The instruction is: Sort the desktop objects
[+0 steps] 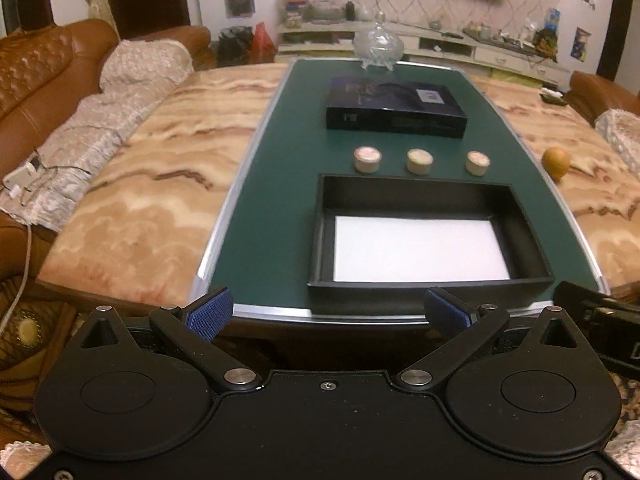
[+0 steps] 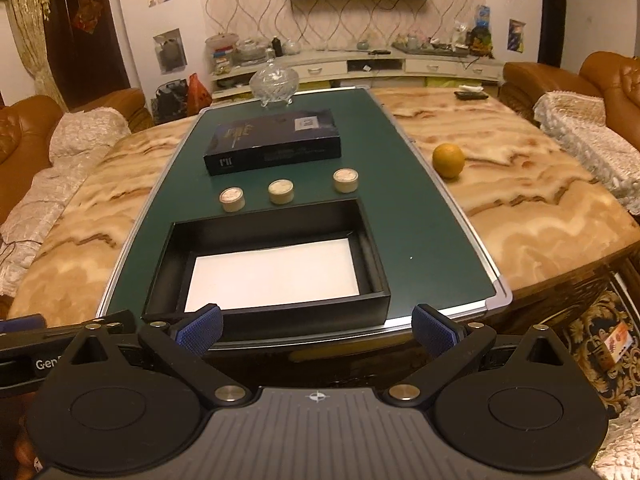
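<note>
An open black box (image 1: 428, 190) (image 2: 264, 222) with a white sheet on its floor sits on the green mat (image 1: 272, 208) (image 2: 420, 232) at the near edge. Three small round beige tins (image 1: 419, 161) (image 2: 281, 191) stand in a row just behind it. A dark blue closed box (image 1: 396, 107) (image 2: 274, 141) lies farther back. My left gripper (image 1: 328, 314) is open and empty, in front of the table edge. My right gripper (image 2: 316, 328) is open and empty, likewise short of the black box.
A glass lidded bowl (image 1: 378, 46) (image 2: 274, 80) stands at the mat's far end. An orange (image 1: 556, 162) (image 2: 448, 160) lies on the marble table (image 1: 160, 160) (image 2: 540, 200) right of the mat. Brown sofas flank the table. A remote (image 2: 472, 95) lies at the far right.
</note>
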`<state>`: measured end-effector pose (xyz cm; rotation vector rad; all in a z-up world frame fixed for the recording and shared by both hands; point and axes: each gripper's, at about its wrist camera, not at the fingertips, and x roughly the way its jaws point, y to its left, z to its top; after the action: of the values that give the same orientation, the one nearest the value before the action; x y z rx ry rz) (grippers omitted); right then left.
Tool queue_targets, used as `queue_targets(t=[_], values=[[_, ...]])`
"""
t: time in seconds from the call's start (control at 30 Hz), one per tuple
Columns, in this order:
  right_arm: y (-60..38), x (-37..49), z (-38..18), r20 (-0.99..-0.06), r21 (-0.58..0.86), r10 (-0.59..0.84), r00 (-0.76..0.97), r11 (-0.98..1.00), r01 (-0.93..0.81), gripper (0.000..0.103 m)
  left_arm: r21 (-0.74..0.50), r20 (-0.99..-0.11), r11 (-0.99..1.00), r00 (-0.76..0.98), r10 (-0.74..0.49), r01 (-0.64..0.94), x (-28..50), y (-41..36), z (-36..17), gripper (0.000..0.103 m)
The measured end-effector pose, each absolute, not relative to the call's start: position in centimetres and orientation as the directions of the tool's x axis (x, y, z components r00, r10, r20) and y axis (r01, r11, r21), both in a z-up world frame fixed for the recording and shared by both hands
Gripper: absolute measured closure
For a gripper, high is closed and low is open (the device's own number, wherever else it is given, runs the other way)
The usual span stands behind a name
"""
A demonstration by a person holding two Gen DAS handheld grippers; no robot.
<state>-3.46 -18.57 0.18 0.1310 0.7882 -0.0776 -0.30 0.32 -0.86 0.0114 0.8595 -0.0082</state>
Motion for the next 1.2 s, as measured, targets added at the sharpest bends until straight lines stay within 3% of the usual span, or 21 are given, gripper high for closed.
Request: queue_targets(t=[0.6,0.97,1.2], values=[[-18.9,-1.7,1.4,-0.729,0.087,-0.026,0.684,0.988,0.129,0.0,-0.118,-0.751,0.993,0.656,-0.076,-0.021,1.5,1.5,1.0,0.0],[-18.2,1.6,1.5,-0.73,0.047,-0.038,0.683,0.993,0.105,0.0,0.047,-0.728,0.999,0.684,0.047,-0.018,4.0,1.4,1.8,0.0],[-18.1,3.8,0.8,-0.743,0.061,-0.008,0.669,0.995,0.079,0.0,0.035,-0.747,0.999,0.664,0.037,-0.016,6.1,1.4,0.8,0.0]])
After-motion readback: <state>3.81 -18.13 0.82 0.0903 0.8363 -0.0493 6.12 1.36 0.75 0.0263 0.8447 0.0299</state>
